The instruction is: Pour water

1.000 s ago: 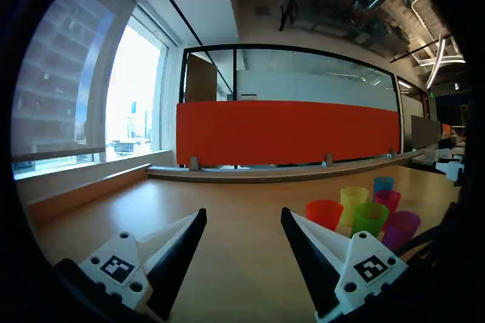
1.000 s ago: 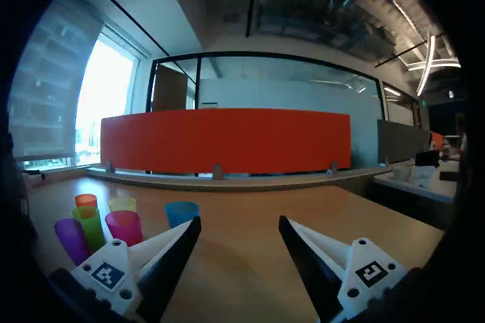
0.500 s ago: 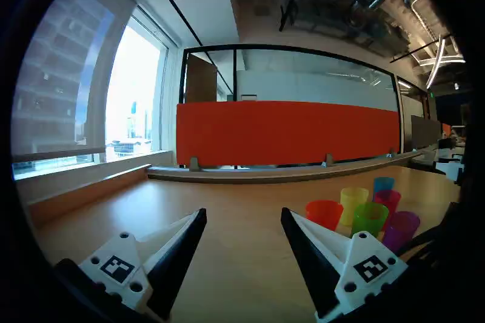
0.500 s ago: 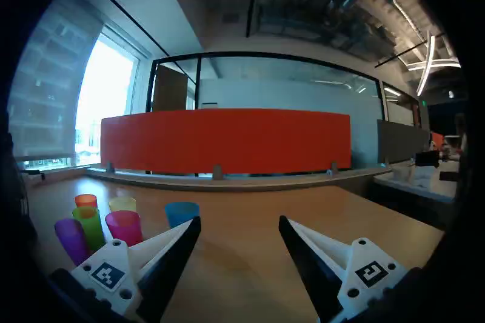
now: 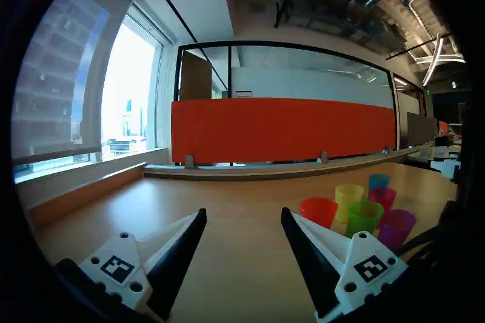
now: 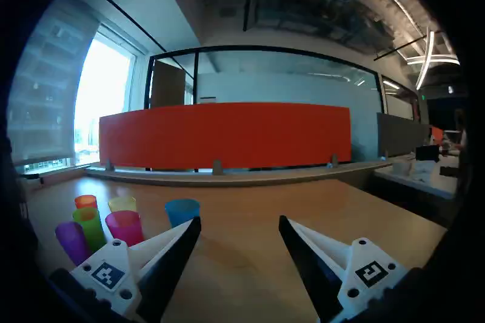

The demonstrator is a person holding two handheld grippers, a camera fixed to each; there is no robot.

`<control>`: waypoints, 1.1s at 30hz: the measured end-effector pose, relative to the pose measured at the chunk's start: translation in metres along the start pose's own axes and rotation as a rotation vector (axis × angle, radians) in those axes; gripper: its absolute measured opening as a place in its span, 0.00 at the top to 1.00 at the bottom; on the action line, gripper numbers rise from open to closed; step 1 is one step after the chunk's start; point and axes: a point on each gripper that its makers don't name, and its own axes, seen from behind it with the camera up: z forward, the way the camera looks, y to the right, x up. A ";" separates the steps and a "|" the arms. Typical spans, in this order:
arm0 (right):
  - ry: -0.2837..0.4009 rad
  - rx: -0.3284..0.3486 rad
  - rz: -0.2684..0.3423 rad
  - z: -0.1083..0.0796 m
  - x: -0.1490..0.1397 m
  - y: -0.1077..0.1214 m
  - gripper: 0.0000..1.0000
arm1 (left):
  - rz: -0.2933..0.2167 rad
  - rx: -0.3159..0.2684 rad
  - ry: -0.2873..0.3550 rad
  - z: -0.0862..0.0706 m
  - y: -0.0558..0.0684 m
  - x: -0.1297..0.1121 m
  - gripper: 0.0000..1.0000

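Coloured cups [image 5: 362, 214] clustered on worktop [image 5: 182, 193], untouched; left gripper [image 5: 242, 211] and right gripper [image 6: 239, 219] spread, empty. Pouring not begun.

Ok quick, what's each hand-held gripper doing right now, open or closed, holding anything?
Left hand-held gripper: open, holding nothing.
Right hand-held gripper: open, holding nothing.

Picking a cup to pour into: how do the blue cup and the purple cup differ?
Colour: the blue cup is blue, the purple cup purple. Place: in the right gripper view the blue cup stands at the group's right end, farther off; the purple cup is nearest, at the left end. Both stand upright on the table, alike in shape.
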 end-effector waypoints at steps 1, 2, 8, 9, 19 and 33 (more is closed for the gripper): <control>0.000 0.004 0.001 0.001 0.002 -0.001 0.01 | 0.000 0.001 0.003 0.000 -0.001 0.003 0.09; -0.001 0.008 0.002 0.002 0.004 -0.002 0.01 | -0.001 0.001 0.006 0.000 -0.002 0.005 0.09; 0.012 0.018 -0.016 0.005 0.027 -0.003 0.01 | -0.004 0.004 0.005 0.002 -0.009 0.025 0.09; 0.015 0.020 -0.021 0.006 0.032 -0.004 0.00 | -0.005 0.004 0.005 0.002 -0.010 0.029 0.09; 0.017 0.017 -0.069 0.015 0.085 0.003 0.00 | -0.009 -0.036 0.030 0.016 -0.006 0.083 0.09; 0.001 0.003 -0.102 0.027 0.149 0.006 0.00 | 0.041 -0.064 0.069 0.030 0.005 0.170 0.09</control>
